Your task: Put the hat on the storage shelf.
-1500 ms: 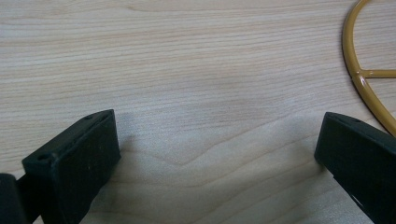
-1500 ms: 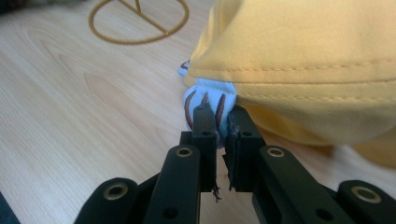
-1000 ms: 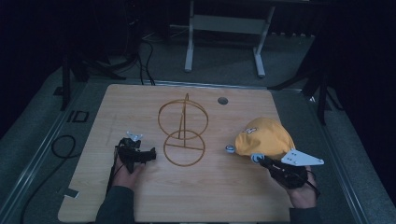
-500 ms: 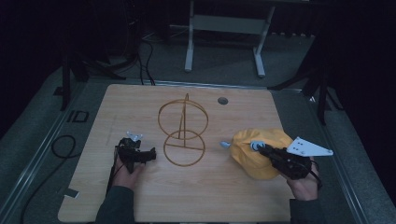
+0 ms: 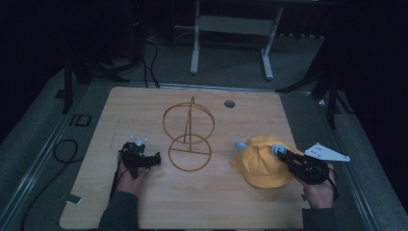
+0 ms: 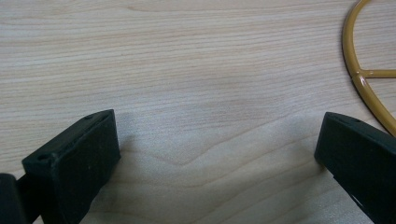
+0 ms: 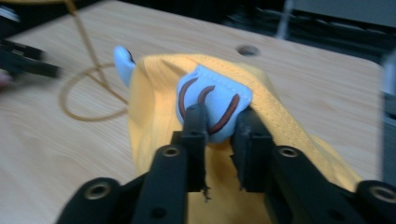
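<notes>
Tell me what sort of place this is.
Probably a recording studio or lab: a wooden table on grey carpet, dark surroundings with a metal stand and cables, and hand-held grippers handling a yellow hat.

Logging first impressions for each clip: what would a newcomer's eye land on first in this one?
The bright yellow hat at the table's right, with a pale blue ear patch caught between the jaws of the right gripper; those jaws have just been opening, the patch between them. Next, the golden wire stand of two rings at the table's middle. The left gripper rests open on the wooden table beside it.
</notes>
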`<action>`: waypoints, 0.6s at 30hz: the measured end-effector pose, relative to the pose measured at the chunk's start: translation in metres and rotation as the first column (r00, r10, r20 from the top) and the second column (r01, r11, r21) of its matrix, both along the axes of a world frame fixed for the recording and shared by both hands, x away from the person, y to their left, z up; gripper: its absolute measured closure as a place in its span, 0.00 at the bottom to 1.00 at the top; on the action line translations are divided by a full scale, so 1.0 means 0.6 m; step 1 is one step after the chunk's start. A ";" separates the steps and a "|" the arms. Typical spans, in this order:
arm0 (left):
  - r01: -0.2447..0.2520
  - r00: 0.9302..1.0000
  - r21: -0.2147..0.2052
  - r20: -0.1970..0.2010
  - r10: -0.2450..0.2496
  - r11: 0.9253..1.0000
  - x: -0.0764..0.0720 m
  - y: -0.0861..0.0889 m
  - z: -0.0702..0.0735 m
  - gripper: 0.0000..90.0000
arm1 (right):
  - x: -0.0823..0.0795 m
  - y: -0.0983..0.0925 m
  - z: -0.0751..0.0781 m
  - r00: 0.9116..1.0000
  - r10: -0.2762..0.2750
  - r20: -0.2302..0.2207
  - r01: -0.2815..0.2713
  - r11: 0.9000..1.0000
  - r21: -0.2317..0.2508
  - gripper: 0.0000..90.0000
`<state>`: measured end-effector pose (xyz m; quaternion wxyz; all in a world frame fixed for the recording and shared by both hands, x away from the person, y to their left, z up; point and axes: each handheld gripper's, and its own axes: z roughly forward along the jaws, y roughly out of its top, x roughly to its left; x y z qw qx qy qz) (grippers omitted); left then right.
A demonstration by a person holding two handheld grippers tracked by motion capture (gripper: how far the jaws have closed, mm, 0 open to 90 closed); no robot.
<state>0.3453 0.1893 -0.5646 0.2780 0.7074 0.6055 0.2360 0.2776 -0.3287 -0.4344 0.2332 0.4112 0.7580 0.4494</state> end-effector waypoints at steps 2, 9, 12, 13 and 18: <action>0.000 1.000 0.000 0.000 0.000 1.000 0.000 0.000 0.000 0.00 | -0.002 -0.001 0.000 1.000 -0.021 -0.004 0.021 0.999 -0.043 0.79; 0.000 1.000 0.000 0.000 0.000 1.000 0.000 0.000 0.000 0.00 | -0.013 -0.008 0.004 0.998 -0.052 0.020 0.053 0.996 -0.066 0.71; 0.000 1.000 0.000 0.000 0.000 1.000 0.000 0.000 0.000 0.00 | -0.015 -0.014 0.007 0.999 -0.045 0.019 0.046 0.997 -0.068 0.70; 0.000 1.000 0.000 0.000 0.000 1.000 0.000 0.000 0.000 0.00 | -0.015 -0.014 0.007 0.999 -0.044 0.017 0.045 0.996 -0.073 0.70; 0.000 1.000 0.000 0.000 0.000 1.000 0.000 0.000 0.000 0.00 | -0.011 -0.015 0.008 1.000 -0.030 0.005 0.030 0.995 -0.096 0.69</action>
